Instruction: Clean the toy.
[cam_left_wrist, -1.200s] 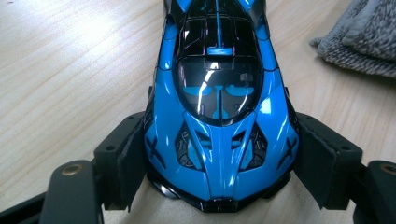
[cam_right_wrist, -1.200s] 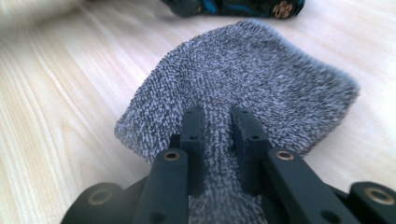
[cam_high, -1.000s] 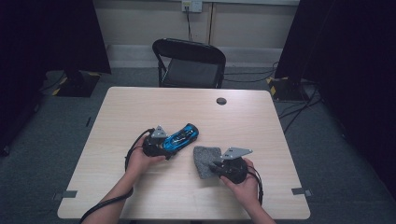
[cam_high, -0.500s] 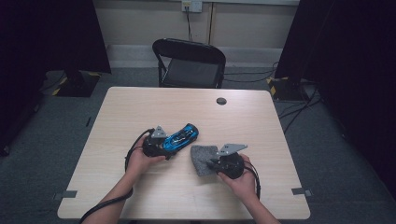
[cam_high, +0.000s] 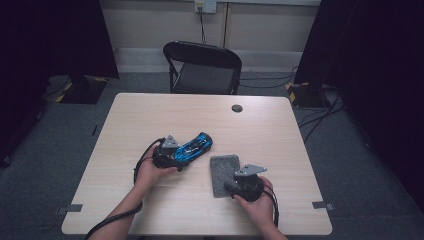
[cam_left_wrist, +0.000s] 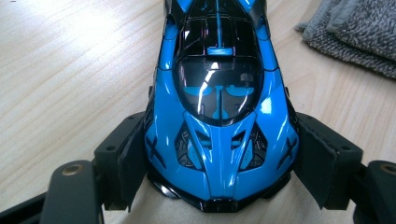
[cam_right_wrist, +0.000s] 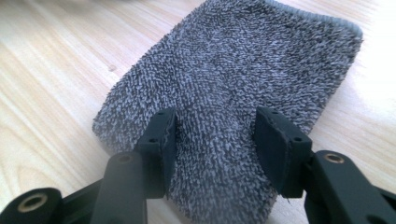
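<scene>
A blue and black toy car lies on the wooden table, left of centre. My left gripper is shut on one end of it; in the left gripper view both pads press the sides of the car. A grey terry cloth lies flat on the table to the right of the car. My right gripper sits at the cloth's near edge. Its jaws have just been opening and now stand apart over the cloth, with the pads off the fabric.
A small black round disc sits near the table's far edge. A black folding chair stands behind the table. Dark curtains hang at both sides of the room.
The right gripper has let go of the cloth, which was bunched up in its jaws and now lies flat. The right hand has dropped a little. The left hand and car have not moved.
</scene>
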